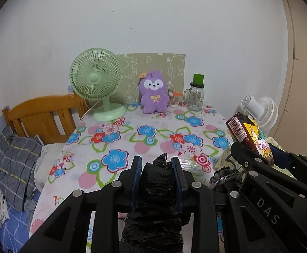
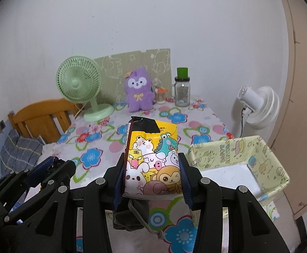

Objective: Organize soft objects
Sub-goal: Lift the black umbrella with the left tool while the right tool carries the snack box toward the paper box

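The left gripper (image 1: 157, 166) clamps a crumpled black plastic bag roll (image 1: 156, 189); the right gripper (image 2: 153, 175) pinches a yellow cartoon-animal snack pouch (image 2: 152, 158) upright, both above the table's near edge (likely bound for the pale yellow fabric bin (image 2: 276, 164) at its right corner)
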